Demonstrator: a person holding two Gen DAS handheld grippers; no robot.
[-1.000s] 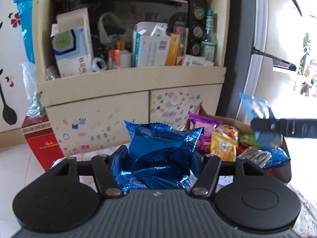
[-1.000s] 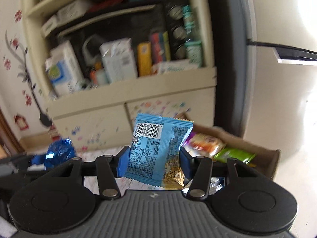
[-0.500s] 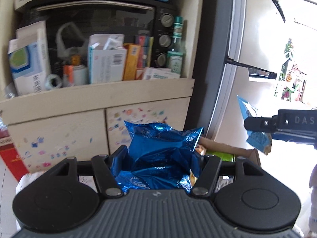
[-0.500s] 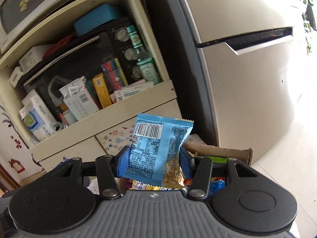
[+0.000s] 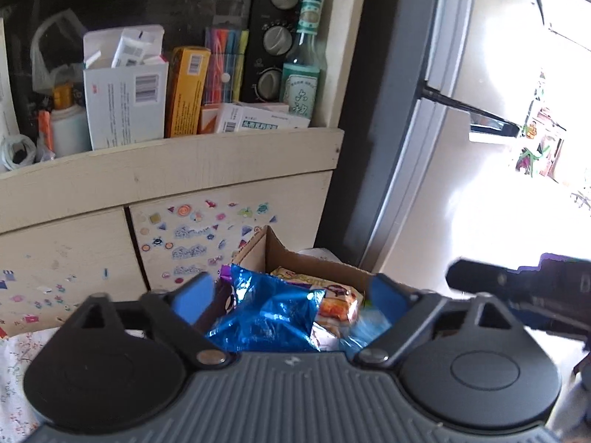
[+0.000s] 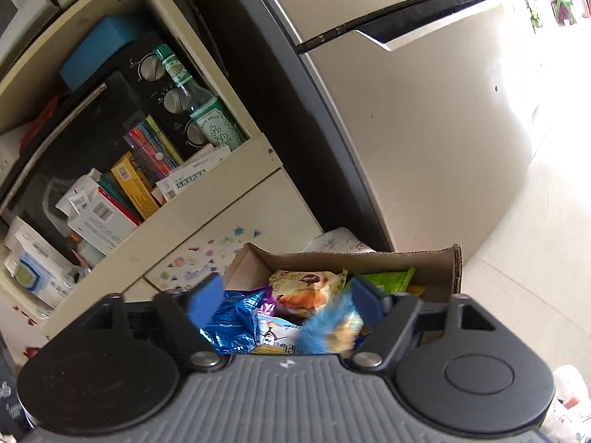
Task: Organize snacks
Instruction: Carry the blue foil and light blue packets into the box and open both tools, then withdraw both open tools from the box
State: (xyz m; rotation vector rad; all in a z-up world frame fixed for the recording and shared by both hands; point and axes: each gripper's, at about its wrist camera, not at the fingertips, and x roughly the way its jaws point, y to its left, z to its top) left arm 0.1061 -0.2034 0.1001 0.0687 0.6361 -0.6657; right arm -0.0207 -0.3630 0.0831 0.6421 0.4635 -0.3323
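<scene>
A cardboard box [image 6: 439, 265] of snack packets sits on the floor in front of the cabinet; it also shows in the left wrist view [image 5: 291, 258]. My left gripper [image 5: 291, 295] is open above the box. The shiny blue packet [image 5: 266, 317] lies below its jaws among the other snacks, and shows in the right wrist view [image 6: 231, 323]. My right gripper [image 6: 288, 295] is open over the box. The light blue packet [image 6: 327, 326] is blurred just under its jaws. An orange-and-cream packet [image 6: 306, 289] and a green packet [image 6: 388, 280] lie in the box.
A cream cabinet [image 5: 177, 170] with stickered doors stands behind the box, its shelf crowded with cartons, a toaster oven [image 5: 273, 33] and a green-labelled bottle [image 5: 303, 70]. A fridge [image 6: 424, 118] stands to the right. My right gripper shows in the left wrist view [image 5: 517, 288].
Both grippers moved down over the box and opened. The shiny blue packet left the left jaws and the light blue packet left the right jaws, both dropping into the box.
</scene>
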